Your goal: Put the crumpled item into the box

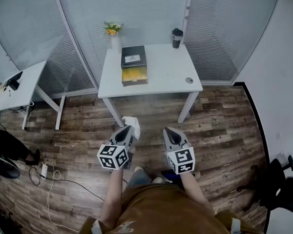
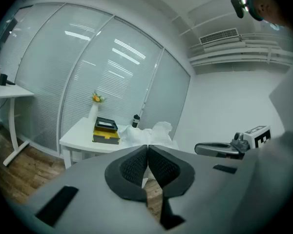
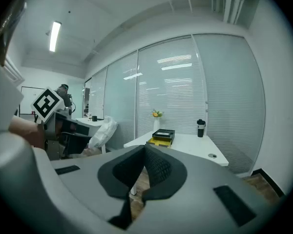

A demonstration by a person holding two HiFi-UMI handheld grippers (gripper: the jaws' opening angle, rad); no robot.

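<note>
Open wooden floor (image 1: 151, 113) runs up to the table (image 1: 166, 77); its right front is bare, while the box (image 1: 134, 67), vase (image 1: 115, 43) and tumbler (image 1: 177, 38) crowd the left and back edge

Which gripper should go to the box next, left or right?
Left. The left gripper is shut on the paper, and the box lies ahead on its side. The right gripper is shut, empty.

wood floor (image 1: 224, 126), white desk (image 1: 166, 72) against glass wall (image 1: 146, 9) with blinds, second desk (image 1: 27, 84) off left, strip light (image 3: 54, 35) on
</note>
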